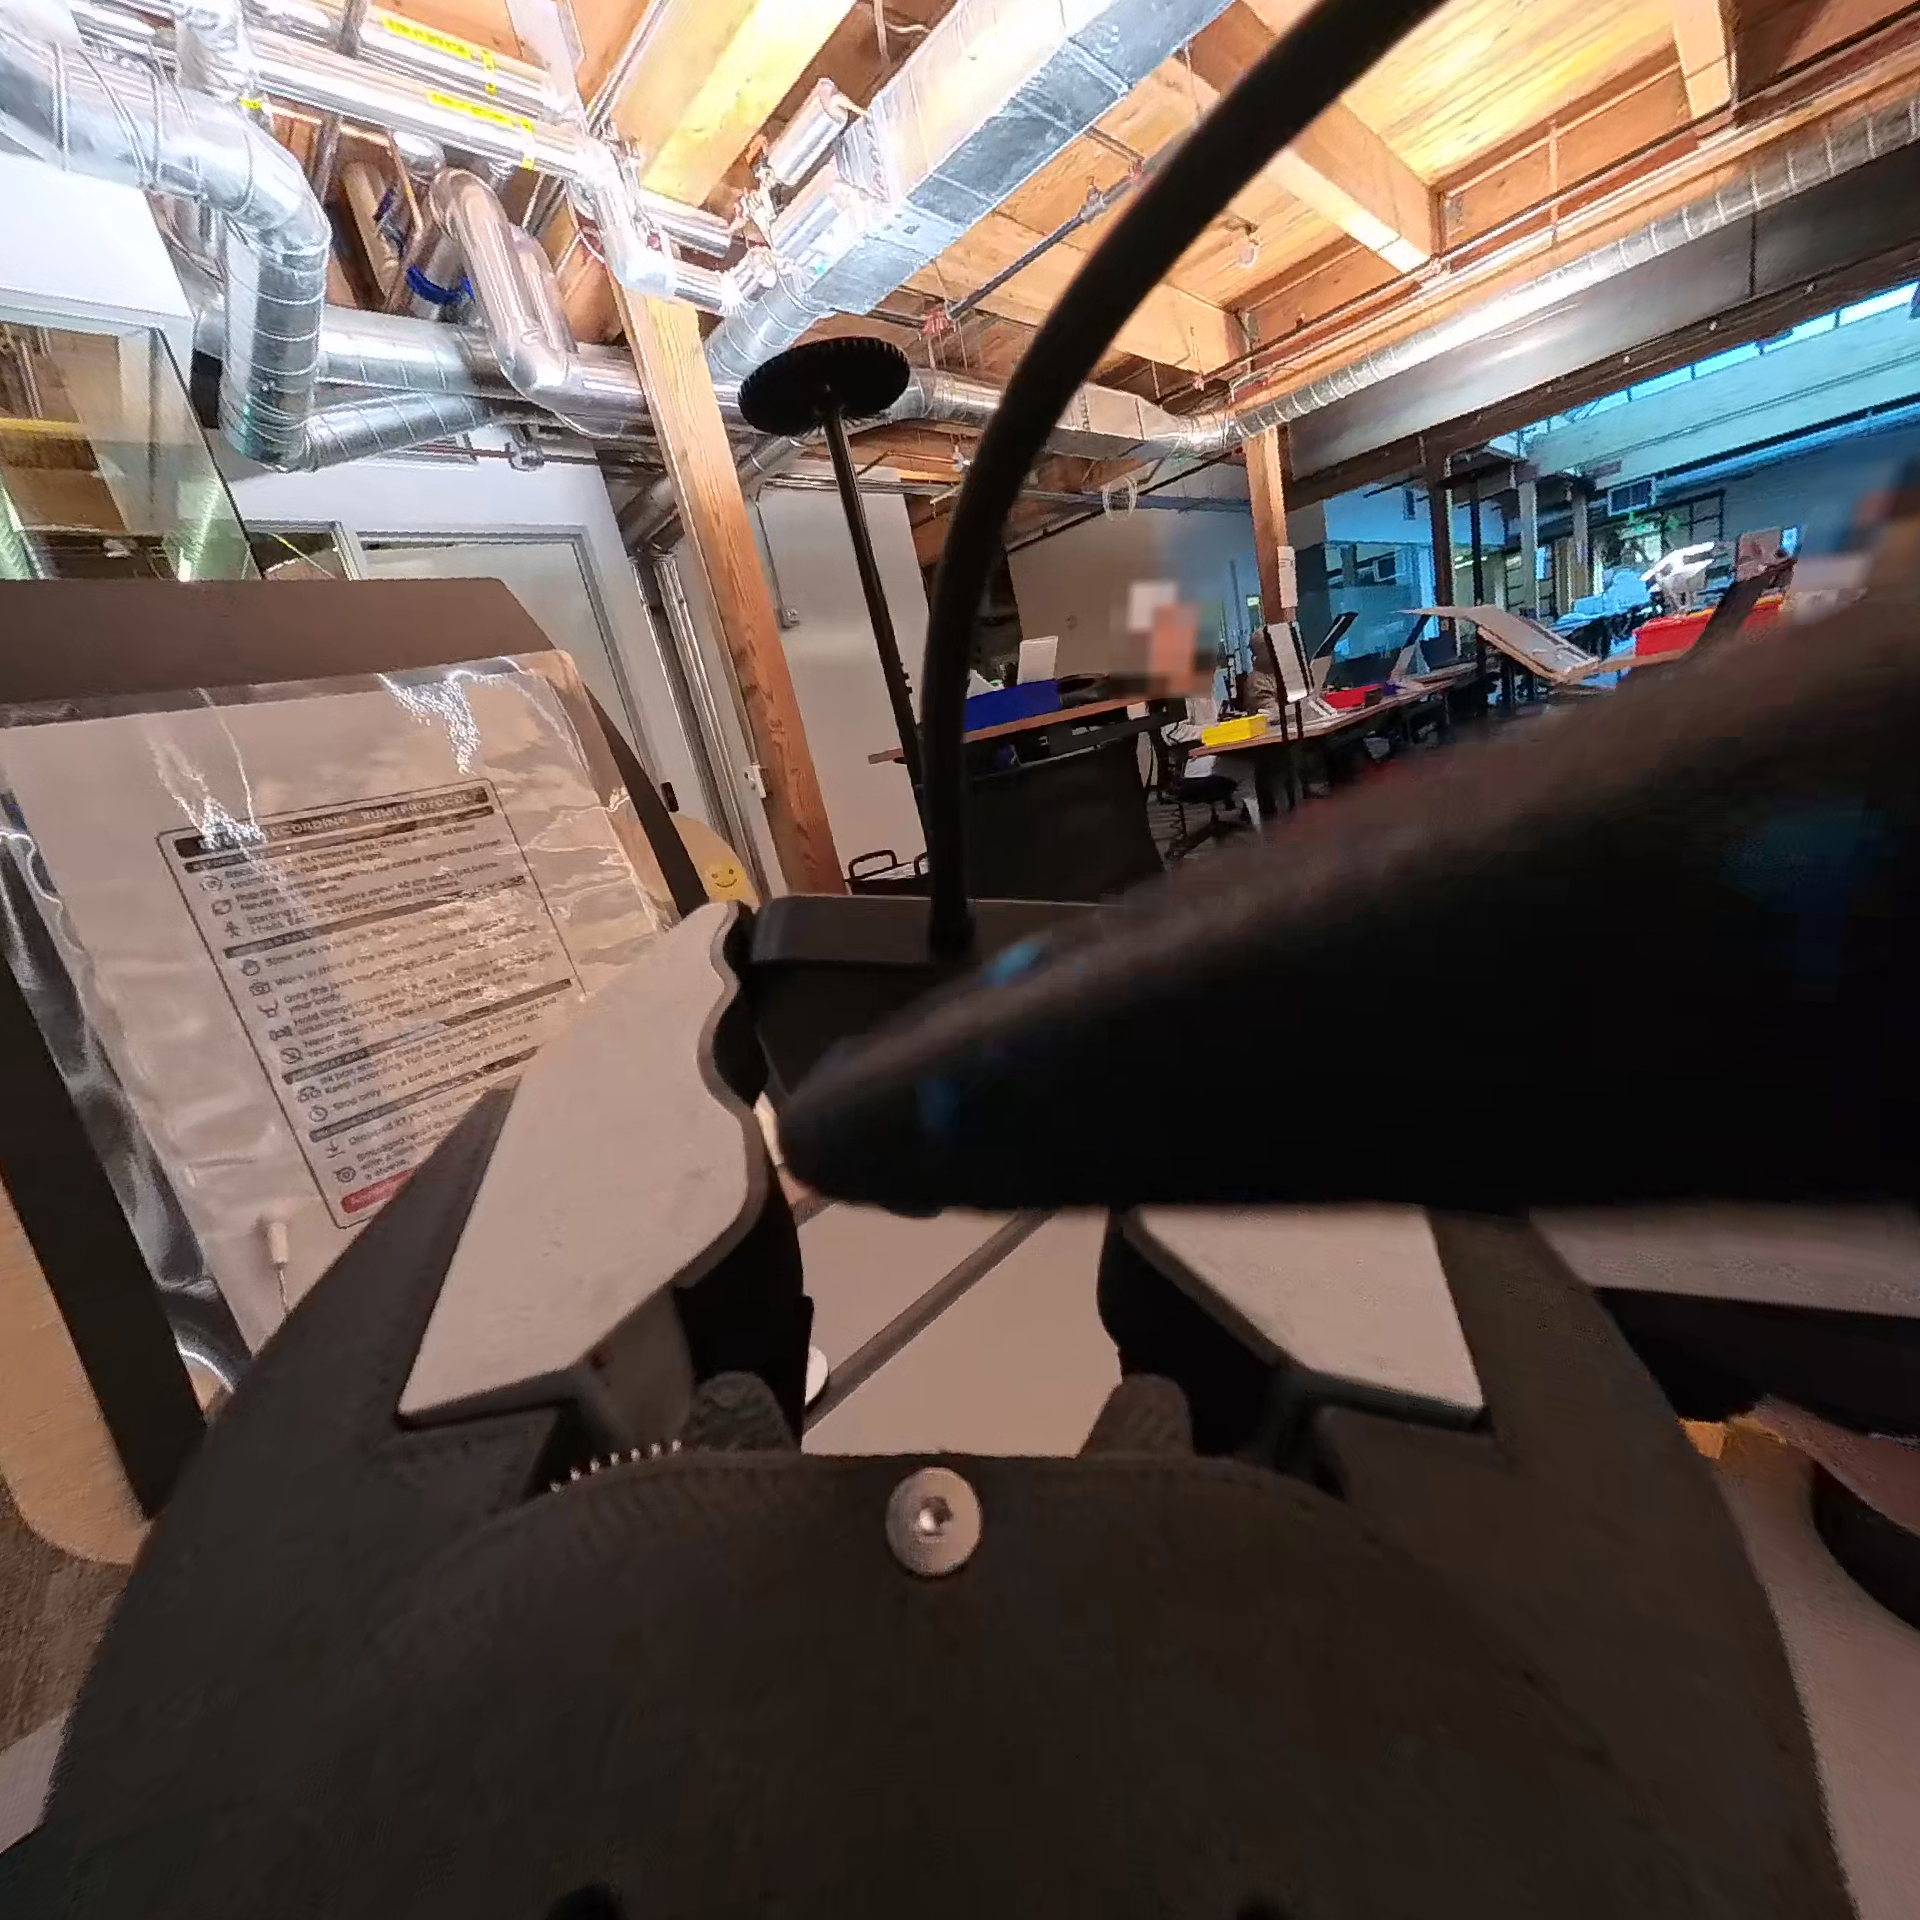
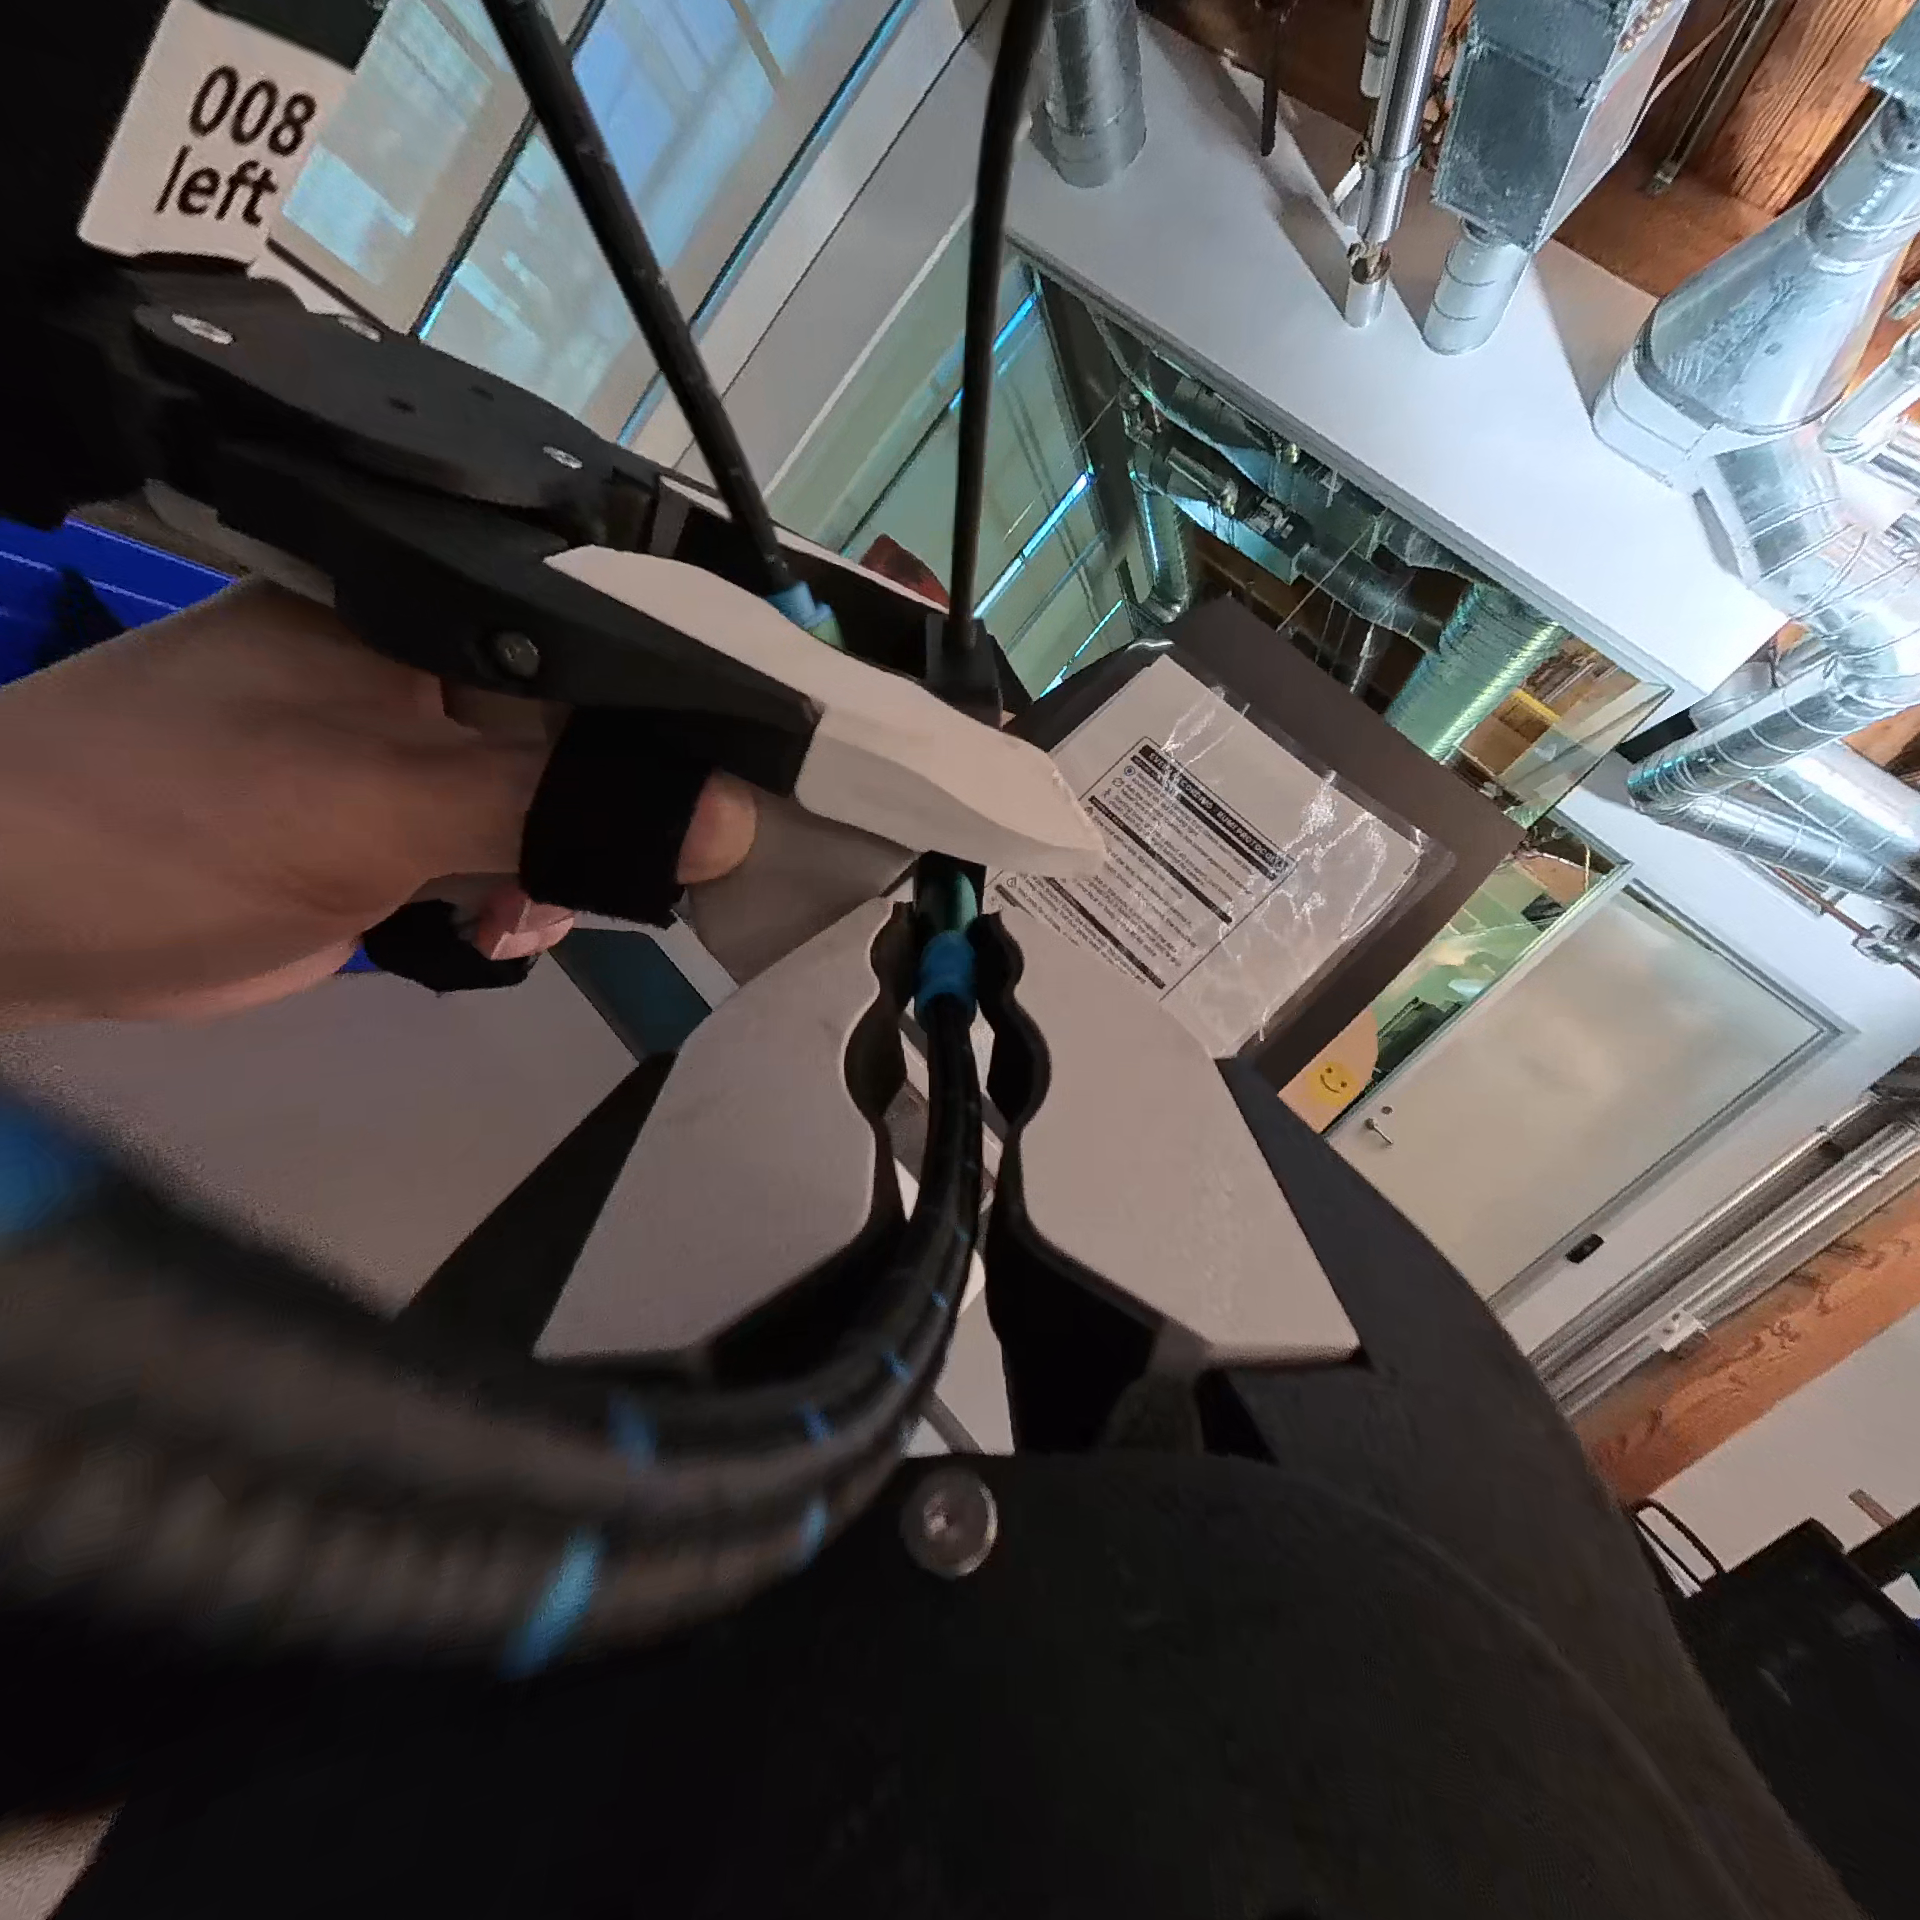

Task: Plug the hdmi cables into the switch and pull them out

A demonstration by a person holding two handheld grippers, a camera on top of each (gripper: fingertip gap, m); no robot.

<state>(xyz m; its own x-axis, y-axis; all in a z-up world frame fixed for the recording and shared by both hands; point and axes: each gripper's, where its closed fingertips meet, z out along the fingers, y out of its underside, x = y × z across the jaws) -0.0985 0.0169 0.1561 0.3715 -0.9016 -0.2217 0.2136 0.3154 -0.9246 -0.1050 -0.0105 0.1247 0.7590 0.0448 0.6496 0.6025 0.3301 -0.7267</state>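
Right gripper we've got clamped on the braided HDMI cable just behind its blue-collared plug. Left gripper holds the black switch with a cable plugged in. Blue bin is mostly hidden, contents unclear. Right finger's blocked by the blurry cable.

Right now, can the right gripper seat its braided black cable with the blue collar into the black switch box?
Probably yes: right gripper is shut on braided black cable, aimed at black switch box; left gripper crowds the approach.
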